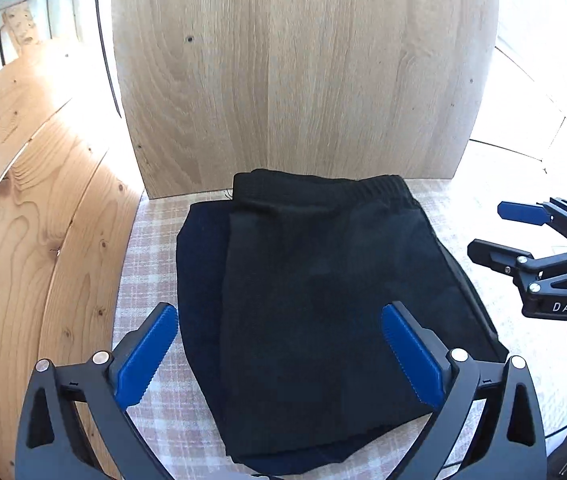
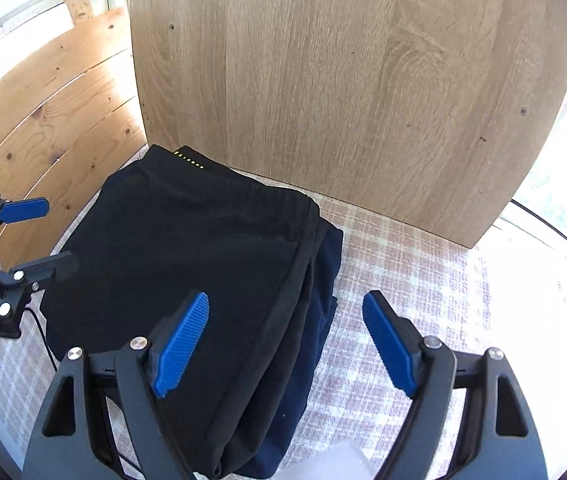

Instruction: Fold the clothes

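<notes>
Folded black shorts (image 1: 323,300) on top of a navy garment (image 1: 199,280), stacked on the checked worktop (image 2: 403,260) against a wooden board (image 1: 303,72). Left claw (image 1: 279,360) spread wide, holding nothing; right claw (image 2: 283,340) likewise spread, empty. Likely risk: snagging only the top layer, dragging the stack askew and undoing the fold.

Folded black fabric shorts (image 1: 323,300) lie on folded navy fabric garment (image 2: 307,380), both on checked pink-white tablecloth (image 2: 423,280); upright light oak wooden board (image 1: 303,72) behind, pine plank panel (image 1: 23,200) left.
</notes>
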`<state>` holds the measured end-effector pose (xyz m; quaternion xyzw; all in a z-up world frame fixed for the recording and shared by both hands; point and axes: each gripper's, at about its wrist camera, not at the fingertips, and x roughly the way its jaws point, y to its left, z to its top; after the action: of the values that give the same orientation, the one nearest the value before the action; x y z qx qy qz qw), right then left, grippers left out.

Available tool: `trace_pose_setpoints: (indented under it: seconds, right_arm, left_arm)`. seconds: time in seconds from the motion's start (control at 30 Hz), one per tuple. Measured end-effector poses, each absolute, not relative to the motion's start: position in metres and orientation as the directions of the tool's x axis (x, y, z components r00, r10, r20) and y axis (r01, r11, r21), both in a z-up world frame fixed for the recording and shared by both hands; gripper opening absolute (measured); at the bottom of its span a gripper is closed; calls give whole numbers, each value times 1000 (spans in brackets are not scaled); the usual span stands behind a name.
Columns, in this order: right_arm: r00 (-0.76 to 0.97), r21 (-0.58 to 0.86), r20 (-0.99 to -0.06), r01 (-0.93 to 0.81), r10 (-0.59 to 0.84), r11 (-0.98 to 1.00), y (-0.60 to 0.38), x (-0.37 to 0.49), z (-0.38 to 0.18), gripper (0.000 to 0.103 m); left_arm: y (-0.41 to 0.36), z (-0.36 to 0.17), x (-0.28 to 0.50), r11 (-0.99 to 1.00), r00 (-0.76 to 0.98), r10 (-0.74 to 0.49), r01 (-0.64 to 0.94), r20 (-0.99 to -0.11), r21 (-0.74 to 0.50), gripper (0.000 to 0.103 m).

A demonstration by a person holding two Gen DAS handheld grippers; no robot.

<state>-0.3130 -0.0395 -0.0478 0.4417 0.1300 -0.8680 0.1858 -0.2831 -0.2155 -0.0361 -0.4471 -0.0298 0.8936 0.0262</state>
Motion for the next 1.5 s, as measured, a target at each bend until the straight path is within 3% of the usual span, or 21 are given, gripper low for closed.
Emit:
trace_pose_setpoints:
  seconds: [0.17, 0.3, 0.5, 0.7, 1.0, 1.5]
  right_arm:
    - [-582, -77, -788, 418, -202, -905, -23, -281, -29, 79]
    - [-572, 1, -779, 407, -255, -914, -16, -267, -28, 79]
    - [-540, -20, -815, 387, -209, -922, -2, -231, -20, 83]
    - [-537, 52, -802, 372, -260, -927, 28, -192, -15, 83]
    - [-577, 36, -778, 354, -248, -935, 59, -138, -1, 83]
    - [-623, 21, -733, 380, -272, -925, 78, -94, 13, 83]
  left_arm:
    - [-220, -18, -238, -992, -632, 64, 45, -772, -120, 102]
    - [-214, -17, -207, -985, -634, 44, 100, -773, -138, 102]
    - [-179, -15, -169, -987, -623, -1, 125, -783, -98, 102]
    - [-135, -10, -125, -995, -630, -81, 95, -773, 27, 102]
    - [-115, -10, -84, -988, -606, 0, 124, -795, -95, 102]
    - [-106, 1, -39, -984, -661, -52, 162, -749, -75, 102]
